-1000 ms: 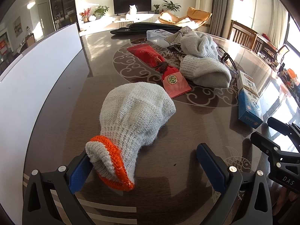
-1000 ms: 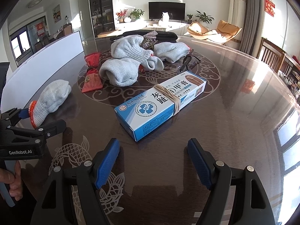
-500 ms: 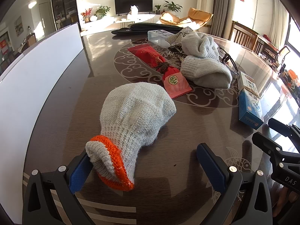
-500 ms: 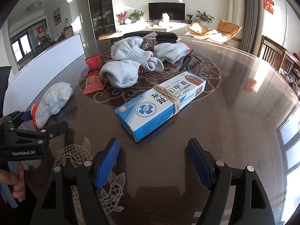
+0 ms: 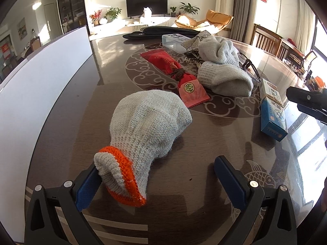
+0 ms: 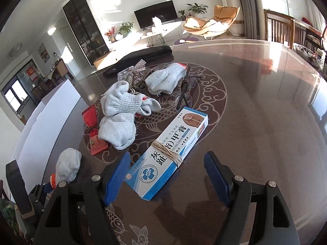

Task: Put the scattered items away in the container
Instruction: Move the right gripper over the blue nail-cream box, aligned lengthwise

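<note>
We find both grippers spread apart: left gripper [image 5: 157, 180] around grey glove [image 5: 147, 126], right gripper [image 6: 166, 175] around blue box [image 6: 167, 155]

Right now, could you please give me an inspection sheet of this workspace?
Surface: dark glossy patterned round table, sunlit.
Job's things: grey knitted glove with orange cuff, cuff beside one left finger; blue-and-white carton bound with rubber bands, near end between the right fingers; grey knitted gloves piled at centre; red foil packets; clear plastic box behind the pile.
Clutter: black-framed glasses; black flat bag at the far edge.
Grippers: left claw open; right claw open, around the carton's end.
Cables: nothing seen.
Surroundings: white upright panel along the table's left; living room beyond.
</note>
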The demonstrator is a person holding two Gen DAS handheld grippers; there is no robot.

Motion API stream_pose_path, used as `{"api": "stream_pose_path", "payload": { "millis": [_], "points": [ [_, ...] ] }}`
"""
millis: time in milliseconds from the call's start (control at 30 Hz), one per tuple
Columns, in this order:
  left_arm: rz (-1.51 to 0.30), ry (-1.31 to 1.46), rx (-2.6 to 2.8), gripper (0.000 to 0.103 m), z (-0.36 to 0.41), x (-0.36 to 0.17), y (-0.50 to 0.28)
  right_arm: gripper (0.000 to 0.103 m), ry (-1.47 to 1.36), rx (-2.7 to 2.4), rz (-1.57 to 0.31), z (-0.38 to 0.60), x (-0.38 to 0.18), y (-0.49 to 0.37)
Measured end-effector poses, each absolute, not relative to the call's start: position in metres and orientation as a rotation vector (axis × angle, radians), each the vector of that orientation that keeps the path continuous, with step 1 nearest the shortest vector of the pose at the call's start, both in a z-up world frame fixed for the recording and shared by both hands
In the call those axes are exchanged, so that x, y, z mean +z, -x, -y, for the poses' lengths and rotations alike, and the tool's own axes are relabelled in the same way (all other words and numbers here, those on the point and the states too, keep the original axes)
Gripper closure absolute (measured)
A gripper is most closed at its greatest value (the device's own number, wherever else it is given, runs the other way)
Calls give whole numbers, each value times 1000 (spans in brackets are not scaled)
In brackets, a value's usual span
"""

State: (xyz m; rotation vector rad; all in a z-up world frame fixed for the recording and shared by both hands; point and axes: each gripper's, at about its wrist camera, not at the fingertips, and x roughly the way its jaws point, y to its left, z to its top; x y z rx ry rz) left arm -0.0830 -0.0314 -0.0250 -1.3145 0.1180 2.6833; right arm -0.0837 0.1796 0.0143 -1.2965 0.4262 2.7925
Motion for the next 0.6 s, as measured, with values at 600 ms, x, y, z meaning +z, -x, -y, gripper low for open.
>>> {"api": "stream_pose_path", "payload": {
  "millis": [600],
  "points": [
    [-83, 1406, 2694, 0, 38, -24, 85, 27, 1465, 2832, 61, -194, -14, 73]
  ]
}}
